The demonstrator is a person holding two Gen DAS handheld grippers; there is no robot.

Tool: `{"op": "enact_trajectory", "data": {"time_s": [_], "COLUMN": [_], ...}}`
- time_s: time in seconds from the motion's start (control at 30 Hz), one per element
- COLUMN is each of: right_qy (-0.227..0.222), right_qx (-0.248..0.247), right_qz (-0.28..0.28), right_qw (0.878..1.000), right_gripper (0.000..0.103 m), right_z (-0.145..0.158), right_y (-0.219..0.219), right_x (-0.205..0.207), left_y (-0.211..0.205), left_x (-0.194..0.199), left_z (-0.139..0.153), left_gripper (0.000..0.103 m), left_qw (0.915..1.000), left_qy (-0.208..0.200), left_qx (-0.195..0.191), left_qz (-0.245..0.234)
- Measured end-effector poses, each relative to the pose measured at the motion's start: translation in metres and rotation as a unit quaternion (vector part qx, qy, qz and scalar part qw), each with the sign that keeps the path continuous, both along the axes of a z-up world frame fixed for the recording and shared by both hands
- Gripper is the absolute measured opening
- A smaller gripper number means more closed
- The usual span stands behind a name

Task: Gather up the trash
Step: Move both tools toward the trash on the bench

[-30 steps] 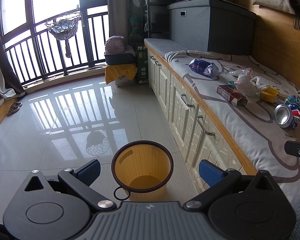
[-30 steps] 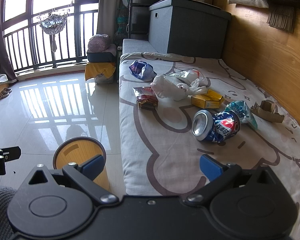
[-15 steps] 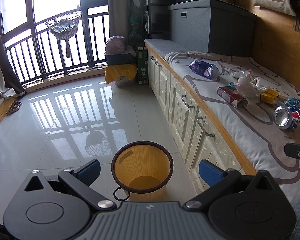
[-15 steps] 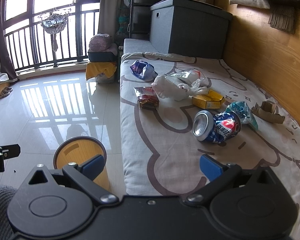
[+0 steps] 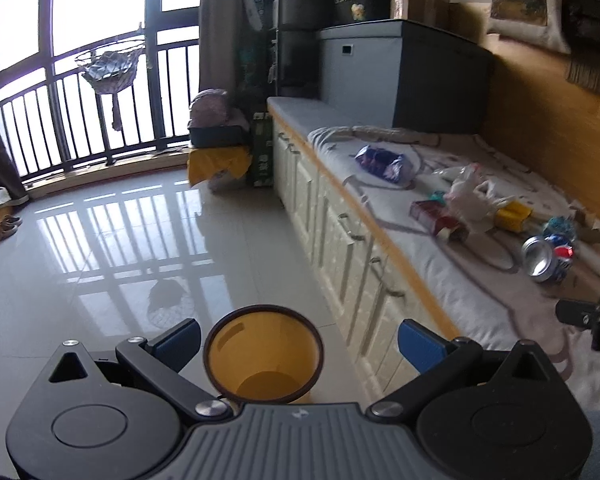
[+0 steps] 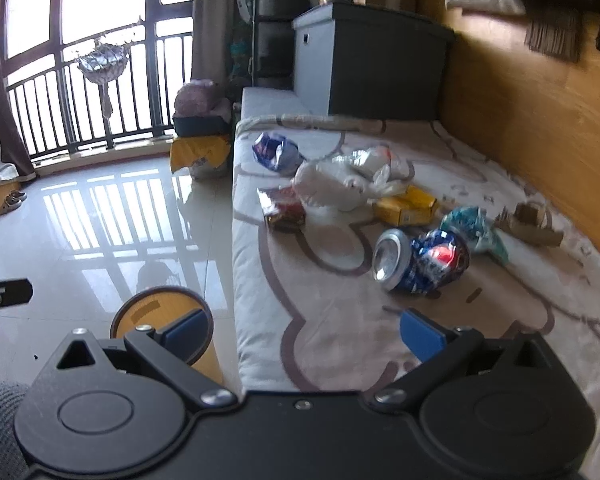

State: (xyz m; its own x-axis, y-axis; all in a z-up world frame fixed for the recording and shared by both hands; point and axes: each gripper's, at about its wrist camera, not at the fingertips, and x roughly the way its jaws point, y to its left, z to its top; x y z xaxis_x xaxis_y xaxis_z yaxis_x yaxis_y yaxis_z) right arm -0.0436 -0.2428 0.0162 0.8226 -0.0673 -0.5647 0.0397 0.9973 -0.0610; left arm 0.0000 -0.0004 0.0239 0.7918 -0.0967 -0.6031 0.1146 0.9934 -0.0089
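A crushed blue, red and white soda can [image 6: 422, 266] lay on its side on the patterned mat [image 6: 332, 320], open silver end facing out, just ahead of the right tongs [image 6: 302, 330], which gaped wide and empty. The left tongs [image 5: 300, 338], equally wide, framed an orange bin [image 5: 263, 356].

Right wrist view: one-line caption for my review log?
Open right gripper faces a crushed soda can among litter on the cushioned bench, empty.

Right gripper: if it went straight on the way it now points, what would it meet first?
Probably the crushed cola can, lying just beyond the open right gripper on the mat, slightly right of centre; depth is unclear.
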Motion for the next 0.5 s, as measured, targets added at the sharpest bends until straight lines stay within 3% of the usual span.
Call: {"op": "enact_trajectory", "data": {"time_s": [0.5], "right_qy": [-0.042], "right_qx": [0.000], "right_qz": [-0.037], "right_qw": [0.998], "right_gripper": [0.103], "right_z": [0.012], "right_y": [-0.069], "right_x": [0.015], "left_y": [-0.061], "left_x": [0.057], "left_z": [0.035], "left_gripper": [0.103], "left_qw": [0.9947], "left_qy": [-0.043], "left_qx": [-0.017], "left_qz": [-0.092]}}
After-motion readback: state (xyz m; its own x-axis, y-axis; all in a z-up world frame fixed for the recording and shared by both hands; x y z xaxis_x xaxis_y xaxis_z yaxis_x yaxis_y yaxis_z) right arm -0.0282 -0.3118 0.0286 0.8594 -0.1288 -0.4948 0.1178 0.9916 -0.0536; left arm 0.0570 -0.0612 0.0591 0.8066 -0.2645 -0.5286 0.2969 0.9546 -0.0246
